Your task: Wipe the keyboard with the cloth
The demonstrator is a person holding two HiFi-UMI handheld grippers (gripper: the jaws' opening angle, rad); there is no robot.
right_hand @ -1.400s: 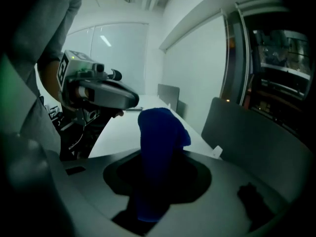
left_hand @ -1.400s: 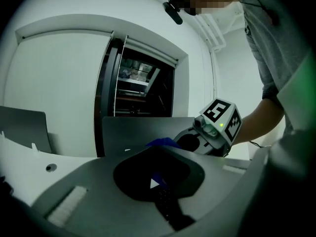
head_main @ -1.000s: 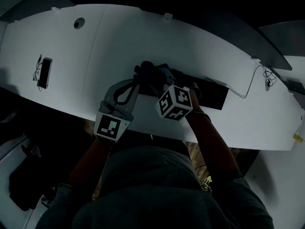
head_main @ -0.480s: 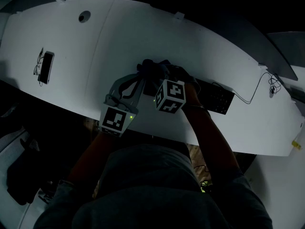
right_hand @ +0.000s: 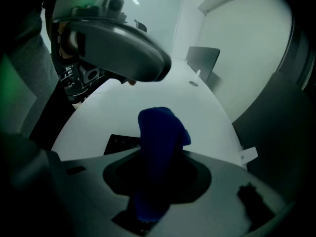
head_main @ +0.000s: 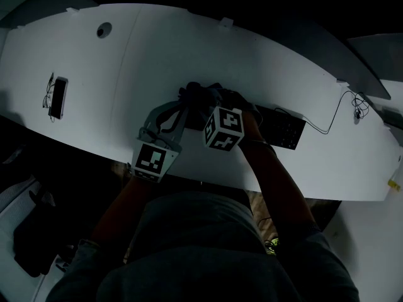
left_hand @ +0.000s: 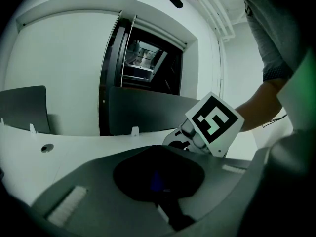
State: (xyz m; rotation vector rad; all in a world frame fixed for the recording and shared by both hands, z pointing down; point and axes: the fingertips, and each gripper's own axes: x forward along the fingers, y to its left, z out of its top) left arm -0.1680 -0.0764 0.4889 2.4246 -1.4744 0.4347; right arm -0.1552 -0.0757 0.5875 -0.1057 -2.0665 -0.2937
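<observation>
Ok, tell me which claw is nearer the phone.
Left. The phone lies far off to the person's left. The left claw is on the side toward it, and the right claw is just beyond.

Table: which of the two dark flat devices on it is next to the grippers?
The keyboard, its left end under the right gripper; the phone lies alone far to the left.

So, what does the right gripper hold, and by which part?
The right gripper holds the blue cloth by one bunched end; the rest sticks out past its jaws.
</observation>
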